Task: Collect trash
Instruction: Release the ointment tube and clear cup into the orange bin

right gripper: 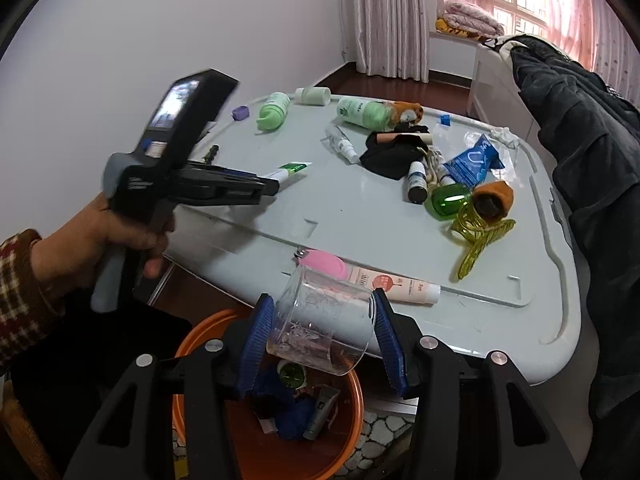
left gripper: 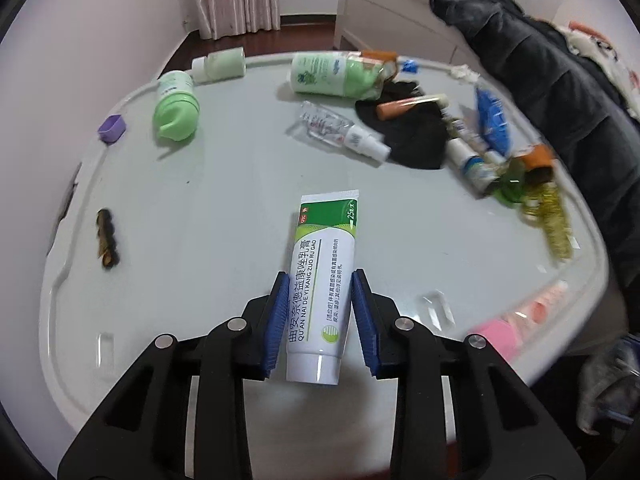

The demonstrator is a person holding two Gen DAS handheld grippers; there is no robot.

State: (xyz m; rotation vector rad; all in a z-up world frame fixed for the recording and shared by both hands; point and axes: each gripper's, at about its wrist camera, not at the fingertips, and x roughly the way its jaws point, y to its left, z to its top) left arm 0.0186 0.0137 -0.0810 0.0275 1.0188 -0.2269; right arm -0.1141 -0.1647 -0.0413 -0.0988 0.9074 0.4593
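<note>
A white and green ointment tube (left gripper: pixel 324 248) lies lengthwise between the blue pads of my left gripper (left gripper: pixel 318 276), which is shut on it just above the pale grey box lid (left gripper: pixel 200 200). The right wrist view shows that left gripper (right gripper: pixel 272 184) held by a hand (right gripper: pixel 80 248), with the tube (right gripper: pixel 294 169) sticking out of its tips. My right gripper (right gripper: pixel 322 298) is shut on a clear plastic cup (right gripper: pixel 320 320), tilted over an orange bin (right gripper: pixel 200 328) below the lid's near edge. Several discarded items lie in the bin.
On the lid (right gripper: pixel 360 232) are green bottles (left gripper: pixel 176 112), a spray bottle (left gripper: pixel 344 132), black cloth (left gripper: pixel 416 136), a blue packet (right gripper: pixel 472 164), a yellow-green coil (right gripper: pixel 480 236), a pink item (right gripper: pixel 326 262) and a peach tube (right gripper: pixel 396 284). Dark clothing (right gripper: pixel 592 160) borders the right.
</note>
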